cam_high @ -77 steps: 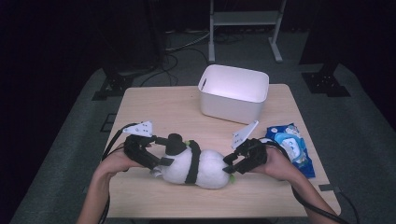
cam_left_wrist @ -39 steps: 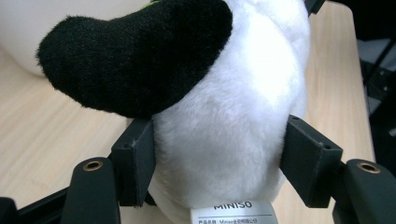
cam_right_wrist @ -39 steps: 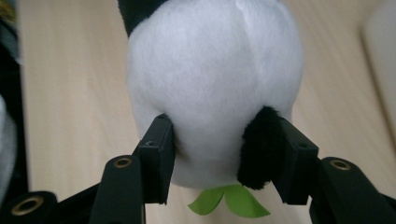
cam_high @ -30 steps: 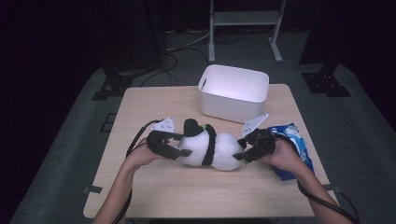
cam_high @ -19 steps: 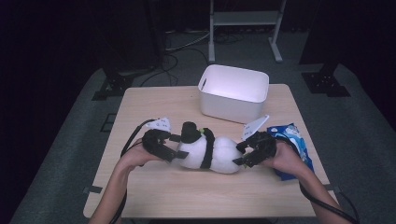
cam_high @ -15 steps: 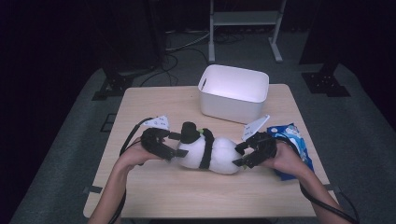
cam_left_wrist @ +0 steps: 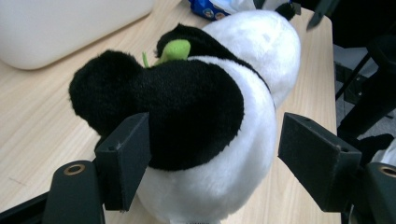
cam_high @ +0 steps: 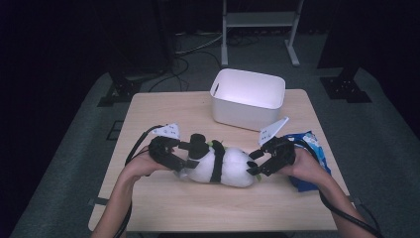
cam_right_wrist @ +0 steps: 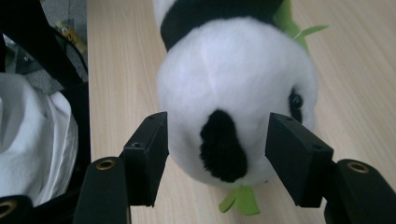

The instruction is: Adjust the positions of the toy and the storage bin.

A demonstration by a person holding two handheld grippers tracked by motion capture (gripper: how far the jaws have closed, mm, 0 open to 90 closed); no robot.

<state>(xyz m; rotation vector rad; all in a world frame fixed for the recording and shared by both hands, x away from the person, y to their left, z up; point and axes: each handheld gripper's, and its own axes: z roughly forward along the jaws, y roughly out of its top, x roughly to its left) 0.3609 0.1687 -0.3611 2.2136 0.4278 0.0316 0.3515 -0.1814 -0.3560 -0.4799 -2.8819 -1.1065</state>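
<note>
**Panda between both grippers, neither grip firm**

I have the plush panda (cam_high: 220, 166) lying on its side near the front edge of the table (cam_high: 163, 106), roughly midway between the left and right edges. My left gripper (cam_high: 182, 157) sits at its left end: in the left gripper view one pad touches the black fur of a limb while the other stands clear of the white body, so the jaws, which have just been opening and then easing in again, are released rather than clamped. My right gripper (cam_high: 253, 162) is at the panda's head; in the right gripper view its pads (cam_right_wrist: 148, 156) flank the face with small gaps, so it is slack too.

Toward the back edge stands the white bin (cam_high: 247, 98), and a blue packet (cam_high: 311, 144) lies by the right edge under my right hand.

If I lift now, I judge the soft toy will sag and slip out, since fur compresses and neither pad pair bites. Closing on one limb alone could let the body swing and roll off the front edge.
</note>
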